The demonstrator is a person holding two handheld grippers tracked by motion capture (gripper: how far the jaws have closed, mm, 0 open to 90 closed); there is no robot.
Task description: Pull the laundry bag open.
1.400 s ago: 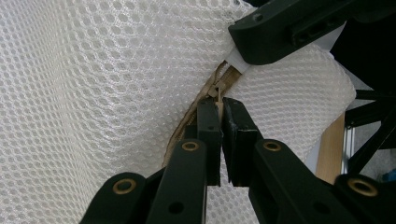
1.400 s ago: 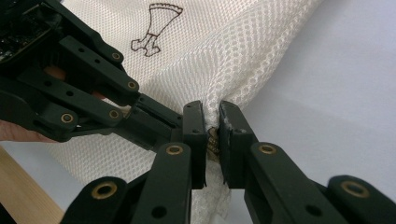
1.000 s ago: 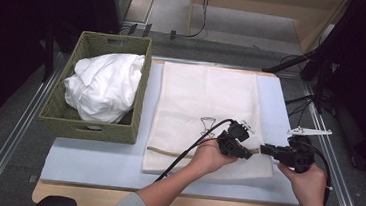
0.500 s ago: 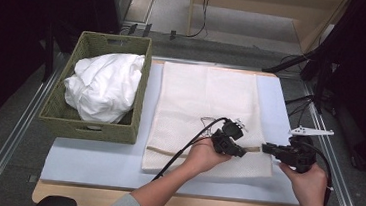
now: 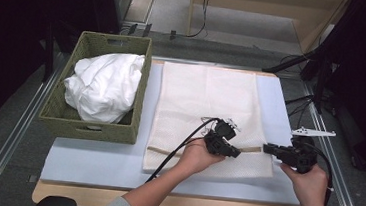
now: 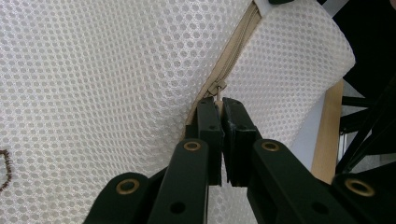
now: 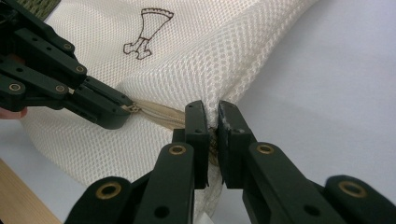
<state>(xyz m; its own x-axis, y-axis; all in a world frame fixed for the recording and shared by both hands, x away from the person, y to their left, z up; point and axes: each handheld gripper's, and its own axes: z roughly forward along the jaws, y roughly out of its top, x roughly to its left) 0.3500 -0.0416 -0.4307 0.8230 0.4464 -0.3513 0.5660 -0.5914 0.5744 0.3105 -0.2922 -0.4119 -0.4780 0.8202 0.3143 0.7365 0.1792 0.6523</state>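
Observation:
A cream mesh bag lies flat on the table, with a tan zipper along its near right edge. My left gripper points right and is shut on the zipper pull; in the left gripper view the jaws pinch it where the zipper tape ends. My right gripper faces it from the right. In the right gripper view it is shut on the bag's edge at the zipper's end, with the left gripper close by.
A green woven basket stands at the left, holding a bundle of white cloth. A pale blue mat covers the table under the bag. The wooden front edge runs below. Dark stands and cables lie at the right.
My left gripper has edged slightly left along the zipper line. The right gripper has kept still, and both grips look the same.

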